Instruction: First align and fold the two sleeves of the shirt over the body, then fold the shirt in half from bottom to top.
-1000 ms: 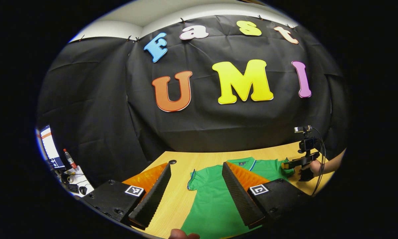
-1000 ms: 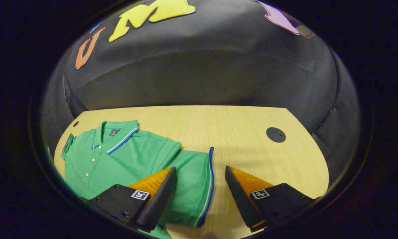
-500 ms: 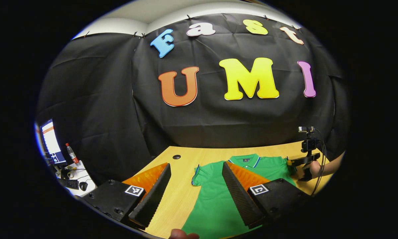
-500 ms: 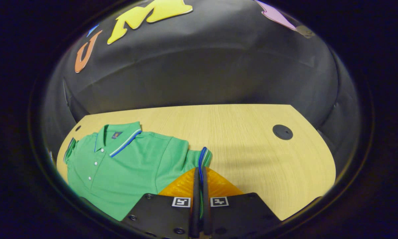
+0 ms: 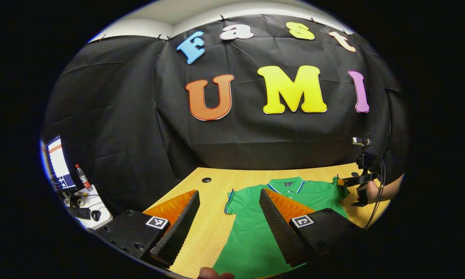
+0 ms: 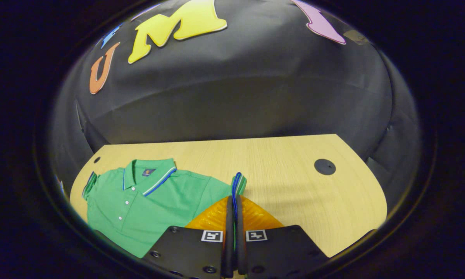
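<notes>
A green polo shirt [image 6: 147, 205] with blue and white trim lies face up on the wooden table [image 6: 294, 186], collar toward the booth wall. My right gripper [image 6: 234, 201] is shut on the cuff of the shirt's right sleeve [image 6: 238, 184], which stands lifted off the table. In the left gripper view the shirt [image 5: 252, 236] lies under my left gripper [image 5: 228, 201], which hangs open above the shirt's left side, near its left sleeve [image 5: 232, 195]. The right gripper [image 5: 343, 182] shows far off at the right, held by a hand [image 5: 370, 192].
Two round cable holes sit in the table, one at the back left [image 5: 206, 179] and one at the right [image 6: 324, 166]. A side desk with a monitor [image 5: 58, 162], a bottle [image 5: 81, 177] and a keyboard stands beyond the table's left end.
My right gripper has gone from open beside the right sleeve's cuff to shut on it, and has lifted it a little. The left gripper has drifted slightly and stayed open.
</notes>
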Action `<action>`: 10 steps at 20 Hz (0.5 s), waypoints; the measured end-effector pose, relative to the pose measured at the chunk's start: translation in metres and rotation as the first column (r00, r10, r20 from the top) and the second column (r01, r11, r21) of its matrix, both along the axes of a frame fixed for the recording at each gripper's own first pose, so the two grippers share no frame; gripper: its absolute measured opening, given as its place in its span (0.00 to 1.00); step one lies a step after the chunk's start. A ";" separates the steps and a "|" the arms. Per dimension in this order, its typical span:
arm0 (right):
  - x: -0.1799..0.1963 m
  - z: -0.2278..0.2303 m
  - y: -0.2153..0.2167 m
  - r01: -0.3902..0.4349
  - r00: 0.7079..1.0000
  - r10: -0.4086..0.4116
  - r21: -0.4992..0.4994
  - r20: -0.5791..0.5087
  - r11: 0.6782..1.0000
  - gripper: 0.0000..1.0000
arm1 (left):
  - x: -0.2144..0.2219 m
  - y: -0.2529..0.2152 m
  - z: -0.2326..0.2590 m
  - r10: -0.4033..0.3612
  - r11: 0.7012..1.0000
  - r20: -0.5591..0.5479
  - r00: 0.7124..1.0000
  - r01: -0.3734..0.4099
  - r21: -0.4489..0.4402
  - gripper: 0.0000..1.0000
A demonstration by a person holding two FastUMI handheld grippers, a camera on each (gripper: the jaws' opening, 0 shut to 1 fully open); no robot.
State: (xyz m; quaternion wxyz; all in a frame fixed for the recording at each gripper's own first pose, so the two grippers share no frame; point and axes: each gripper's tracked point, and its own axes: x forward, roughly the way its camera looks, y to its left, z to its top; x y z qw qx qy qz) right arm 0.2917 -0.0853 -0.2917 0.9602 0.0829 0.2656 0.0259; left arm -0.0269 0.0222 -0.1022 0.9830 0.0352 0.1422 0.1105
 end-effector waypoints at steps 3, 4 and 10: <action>-0.007 0.019 0.020 -0.030 0.999 0.030 -0.021 0.012 0.999 0.07 | -0.003 0.006 -0.004 0.008 1.000 -0.007 1.000 -0.008 -0.015 0.99; -0.008 0.026 0.027 -0.036 0.999 0.037 -0.035 0.018 0.999 0.07 | -0.005 0.007 -0.005 0.011 1.000 -0.013 1.000 -0.011 -0.021 1.00; -0.014 0.050 0.083 -0.076 0.997 0.078 -0.068 0.019 0.995 0.07 | -0.016 0.032 -0.001 0.041 0.998 -0.002 0.999 -0.041 -0.039 0.99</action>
